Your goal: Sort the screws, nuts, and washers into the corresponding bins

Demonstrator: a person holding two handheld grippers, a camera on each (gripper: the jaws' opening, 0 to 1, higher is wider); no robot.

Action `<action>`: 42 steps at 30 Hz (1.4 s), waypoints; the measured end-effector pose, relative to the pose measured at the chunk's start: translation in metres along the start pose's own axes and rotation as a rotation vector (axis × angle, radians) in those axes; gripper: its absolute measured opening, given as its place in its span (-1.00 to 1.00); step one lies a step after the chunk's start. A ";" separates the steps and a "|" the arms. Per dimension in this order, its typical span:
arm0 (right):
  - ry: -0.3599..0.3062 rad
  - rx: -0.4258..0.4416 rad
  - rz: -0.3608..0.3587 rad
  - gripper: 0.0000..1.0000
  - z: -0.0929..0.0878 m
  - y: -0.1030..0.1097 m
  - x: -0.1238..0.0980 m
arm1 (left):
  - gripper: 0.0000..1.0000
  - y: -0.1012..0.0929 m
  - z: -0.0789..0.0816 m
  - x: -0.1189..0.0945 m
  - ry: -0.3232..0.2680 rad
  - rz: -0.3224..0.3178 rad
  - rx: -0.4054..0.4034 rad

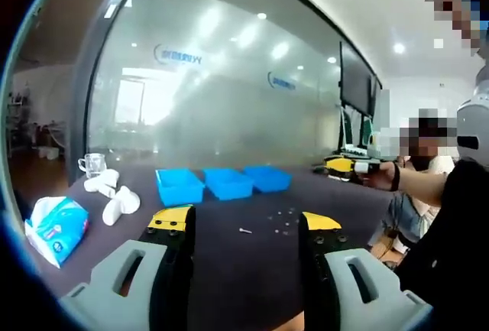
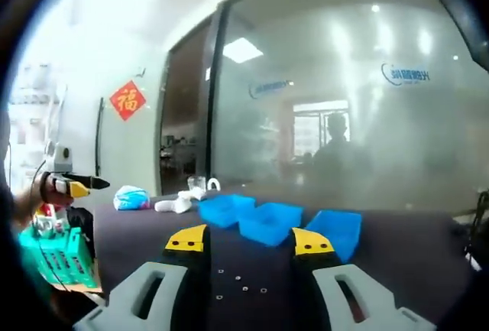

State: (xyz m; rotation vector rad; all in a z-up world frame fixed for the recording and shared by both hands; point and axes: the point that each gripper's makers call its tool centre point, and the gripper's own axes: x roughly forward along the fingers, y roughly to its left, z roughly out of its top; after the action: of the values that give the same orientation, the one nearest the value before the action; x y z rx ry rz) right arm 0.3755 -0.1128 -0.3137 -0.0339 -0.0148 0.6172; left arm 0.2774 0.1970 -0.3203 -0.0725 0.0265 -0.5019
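On the dark table [image 1: 229, 262], seen in the left gripper view, three blue bins [image 1: 224, 182] stand in a row near the far edge, side by side and almost touching. Nearer the camera, a scatter of small fasteners [image 1: 281, 220] lies loose on the bare top, with one screw [image 1: 245, 231] a little apart from the rest; the other pieces are too small to tell nut from washer. The left gripper [image 1: 246, 221] hangs above the table with its yellow-tipped jaws spread wide and nothing between them. Off to its left sit a blue tissue pack [image 1: 56, 225], some crumpled white paper [image 1: 114, 197] and a clear glass cup [image 1: 93, 164], all well apart from the bins. At the right of that view the other gripper [image 1: 345, 166] is held out in a person's hand over the table's far end. From the right gripper view the same bins [image 2: 276, 221] sit just beyond the right gripper [image 2: 250, 240], whose jaws are likewise wide apart and empty, and several tiny fasteners [image 2: 241, 285] dot the table between them. A green basket [image 2: 55, 261] stands at the left, a frosted glass wall [image 2: 344, 109] behind.
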 end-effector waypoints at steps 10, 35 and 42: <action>0.023 0.021 -0.001 -0.25 -0.013 0.010 -0.040 | 0.06 -0.002 0.000 -0.001 -0.002 -0.001 0.004; 0.300 -0.119 0.248 -0.26 -0.028 0.102 0.022 | 0.06 0.001 -0.007 -0.010 -0.008 0.017 0.002; 0.420 -0.131 0.300 -0.29 -0.046 0.113 0.051 | 0.06 0.000 -0.011 -0.009 0.003 0.018 0.024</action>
State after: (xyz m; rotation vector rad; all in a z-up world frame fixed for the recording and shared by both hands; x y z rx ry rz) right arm 0.3528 0.0073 -0.3632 -0.2962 0.3617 0.8983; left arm 0.2689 0.2008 -0.3317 -0.0477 0.0236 -0.4843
